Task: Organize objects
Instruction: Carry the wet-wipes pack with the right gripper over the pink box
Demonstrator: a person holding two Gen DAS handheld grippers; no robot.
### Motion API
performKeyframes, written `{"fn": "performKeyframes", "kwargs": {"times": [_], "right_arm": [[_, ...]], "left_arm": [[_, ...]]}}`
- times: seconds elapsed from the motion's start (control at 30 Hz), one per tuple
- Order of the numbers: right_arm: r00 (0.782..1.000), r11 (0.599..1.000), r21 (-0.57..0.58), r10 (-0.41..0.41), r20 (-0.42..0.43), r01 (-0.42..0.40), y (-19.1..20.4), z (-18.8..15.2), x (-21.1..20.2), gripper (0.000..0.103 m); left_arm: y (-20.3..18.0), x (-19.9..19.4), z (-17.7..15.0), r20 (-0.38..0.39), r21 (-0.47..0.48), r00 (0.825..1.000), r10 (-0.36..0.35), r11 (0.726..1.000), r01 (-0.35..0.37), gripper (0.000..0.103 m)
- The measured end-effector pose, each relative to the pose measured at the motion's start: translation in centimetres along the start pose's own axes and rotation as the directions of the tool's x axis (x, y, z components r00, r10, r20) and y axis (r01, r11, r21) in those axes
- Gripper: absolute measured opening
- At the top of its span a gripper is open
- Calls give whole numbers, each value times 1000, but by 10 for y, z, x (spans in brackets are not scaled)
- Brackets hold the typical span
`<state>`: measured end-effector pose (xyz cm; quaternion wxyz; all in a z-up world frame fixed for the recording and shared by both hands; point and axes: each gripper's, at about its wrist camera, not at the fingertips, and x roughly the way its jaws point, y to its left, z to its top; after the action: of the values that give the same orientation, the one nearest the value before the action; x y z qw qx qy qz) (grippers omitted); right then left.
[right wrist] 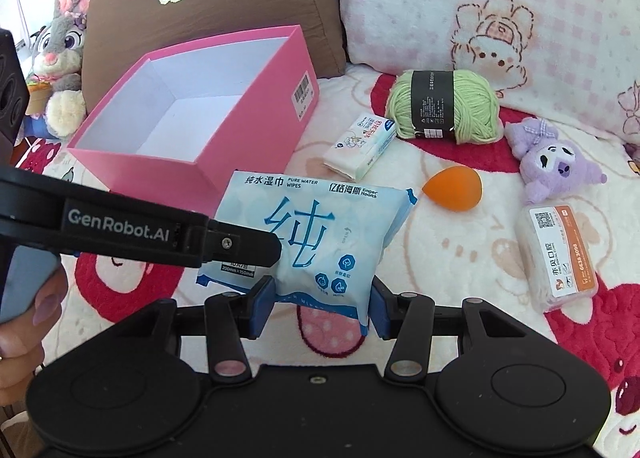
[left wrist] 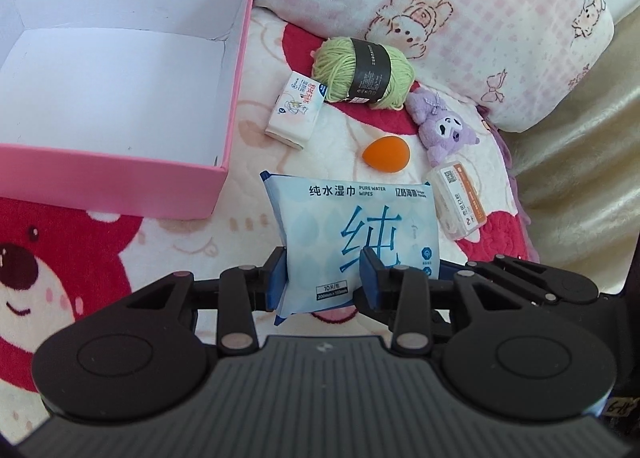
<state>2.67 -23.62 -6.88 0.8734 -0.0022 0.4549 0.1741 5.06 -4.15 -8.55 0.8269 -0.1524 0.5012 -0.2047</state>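
Above the near part of the plush bear-print blanket point(left wrist: 160, 250), the pack of wet wipes point(left wrist: 352, 234) hangs clamped by both the left gripper point(left wrist: 324, 278) and the right gripper point(right wrist: 320, 306), short of the pink cardboard box point(left wrist: 224, 106). Its slick, soft film pouch could sag or slip from the pads if the hands drift apart.
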Motion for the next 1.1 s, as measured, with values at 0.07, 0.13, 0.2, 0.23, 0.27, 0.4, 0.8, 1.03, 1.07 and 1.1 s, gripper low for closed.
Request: {"fn": "performKeyframes", "kwargs": {"times": [0.07,0.13,0.2,0.23,0.27,0.4,0.8,1.03,1.07,1.1], "right_arm": [[1000,1000,-9,-2,0,2,4,-1,-2,55],[1000,1000,-6,3,-2,-3,7,-1,-5,56],[1000,1000,-4,6,4,-6,11,0,-8,56],[1000,1000,-2,12,6,-12,13,1,-9,57],[1000,1000,1,19,9,-19,14,1,-11,57],[998,999,1,53,19,-53,25,6,-18,57],[993,995,-35,97,61,-95,58,21,-50,58],[991,992,-80,100,88,-94,80,36,-66,59],[991,991,-84,107,86,-100,83,39,-68,59],[990,991,-87,112,84,-105,85,42,-69,59]], "left_arm": [[-1,-4,-2,1,6,1000,4,1000,-4,36],[-1,-10,-3,6,11,1000,6,1000,-6,36],[0,-17,-3,13,17,1000,7,1000,-7,36],[1,-21,-4,13,17,1000,8,1000,-9,36],[2,-25,-4,12,20,1000,11,1000,-12,36],[13,-45,-5,23,-12,1000,-5,1000,5,36],[18,-100,-7,75,33,997,-18,999,15,36],[14,-133,4,118,71,993,17,997,-25,37],[12,-138,7,123,83,992,24,996,-35,36],[12,-143,8,125,96,992,33,994,-45,36]]}}
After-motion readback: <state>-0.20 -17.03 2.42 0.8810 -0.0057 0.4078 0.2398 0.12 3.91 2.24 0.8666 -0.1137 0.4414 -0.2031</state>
